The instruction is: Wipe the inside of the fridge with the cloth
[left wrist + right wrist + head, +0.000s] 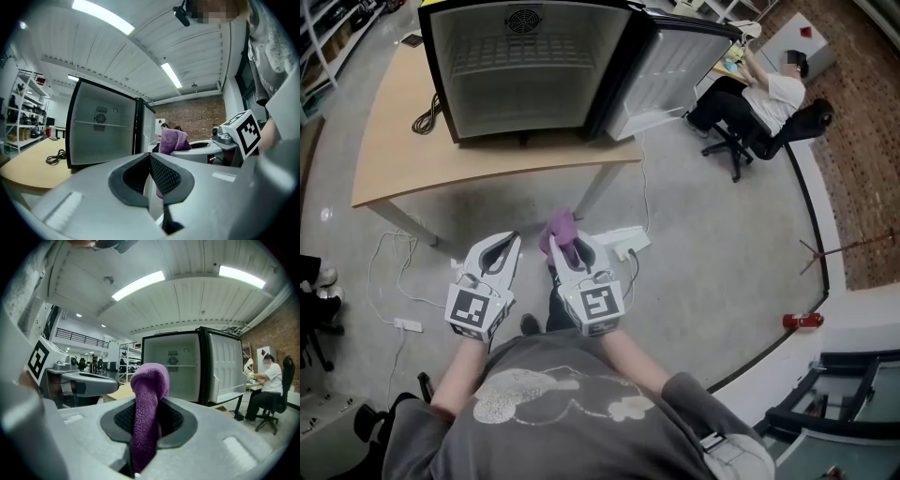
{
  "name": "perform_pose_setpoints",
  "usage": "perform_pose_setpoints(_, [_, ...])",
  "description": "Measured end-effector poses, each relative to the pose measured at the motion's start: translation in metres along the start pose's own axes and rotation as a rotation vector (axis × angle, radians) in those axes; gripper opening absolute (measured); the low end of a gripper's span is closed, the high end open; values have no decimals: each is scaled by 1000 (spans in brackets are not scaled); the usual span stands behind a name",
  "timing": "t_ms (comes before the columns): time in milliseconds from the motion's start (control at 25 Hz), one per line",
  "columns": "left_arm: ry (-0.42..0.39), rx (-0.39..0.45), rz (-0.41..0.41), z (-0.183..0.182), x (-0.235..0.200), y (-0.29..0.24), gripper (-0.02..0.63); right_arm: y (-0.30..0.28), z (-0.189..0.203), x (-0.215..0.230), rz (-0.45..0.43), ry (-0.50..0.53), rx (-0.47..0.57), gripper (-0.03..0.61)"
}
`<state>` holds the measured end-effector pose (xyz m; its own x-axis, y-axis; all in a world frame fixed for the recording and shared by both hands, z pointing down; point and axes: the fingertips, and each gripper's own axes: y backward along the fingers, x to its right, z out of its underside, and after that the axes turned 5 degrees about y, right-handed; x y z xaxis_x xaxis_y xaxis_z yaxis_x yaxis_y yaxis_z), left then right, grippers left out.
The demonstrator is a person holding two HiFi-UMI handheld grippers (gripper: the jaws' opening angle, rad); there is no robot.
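A small black fridge point(525, 70) stands on a wooden table point(394, 150) with its door point(670, 75) swung open to the right; its white inside is bare apart from one shelf. I see the fridge point(176, 364) ahead in the right gripper view too. My right gripper point(565, 248) is shut on a purple cloth point(560, 231), which sticks up folded between the jaws as a thick purple cloth point(146, 408). My left gripper point(504, 246) hangs beside it, shut with nothing in it. Both are held low, well short of the table's front edge.
A person point(764, 94) sits on an office chair at a desk to the right of the fridge door. A white power strip point(623, 242) and cables lie on the floor under the grippers. A black cord point(425, 117) lies on the table left of the fridge.
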<state>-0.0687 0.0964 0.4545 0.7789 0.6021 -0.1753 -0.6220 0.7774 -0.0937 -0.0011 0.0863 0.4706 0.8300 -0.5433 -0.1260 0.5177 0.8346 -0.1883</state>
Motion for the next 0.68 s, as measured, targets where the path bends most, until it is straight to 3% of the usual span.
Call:
perform_pose_setpoints(440, [-16, -16, -8, 2, -3, 6, 11, 2, -6, -7, 11, 29, 3, 72])
perform_pose_setpoints(680, [-25, -6, 15, 7, -3, 6, 11, -1, -3, -17, -31, 36, 3, 72])
